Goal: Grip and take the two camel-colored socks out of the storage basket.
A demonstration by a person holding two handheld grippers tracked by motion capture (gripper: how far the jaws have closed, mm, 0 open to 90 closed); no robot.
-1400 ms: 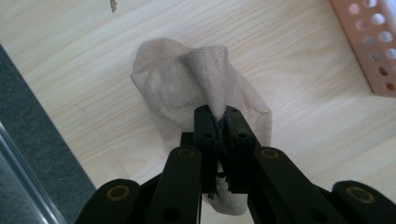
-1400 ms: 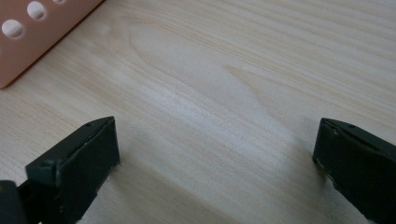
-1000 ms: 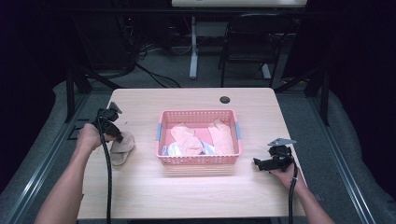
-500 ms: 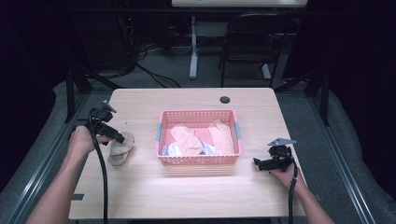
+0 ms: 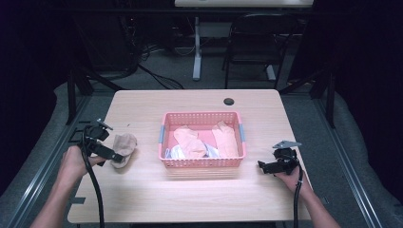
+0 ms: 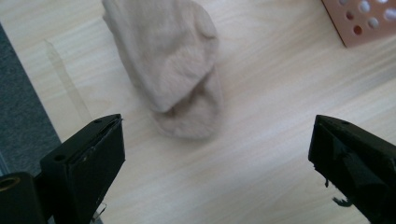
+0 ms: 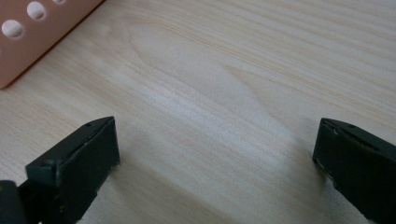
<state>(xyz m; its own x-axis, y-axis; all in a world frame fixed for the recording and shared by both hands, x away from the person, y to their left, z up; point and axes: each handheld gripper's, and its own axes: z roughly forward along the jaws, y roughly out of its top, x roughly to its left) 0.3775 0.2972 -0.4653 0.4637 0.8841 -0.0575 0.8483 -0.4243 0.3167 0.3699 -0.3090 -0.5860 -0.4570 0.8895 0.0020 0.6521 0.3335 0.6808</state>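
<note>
Beige sock lies folded on the wooden table, left of the pink basket, long axis running near-to-far. Left gripper, jaws just opened wide, sits just beside it, sock clear of them. Right gripper gapes, nothing between.

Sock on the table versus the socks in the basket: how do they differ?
The sock lies folded on the bare table, left of the basket; the basket socks lie spread inside it. The table sock looks beige, the basket socks pinker. The table sock lies alone before the open left gripper, untouched; the basket socks lie among other laundry. All are small, limp fabric.
</note>
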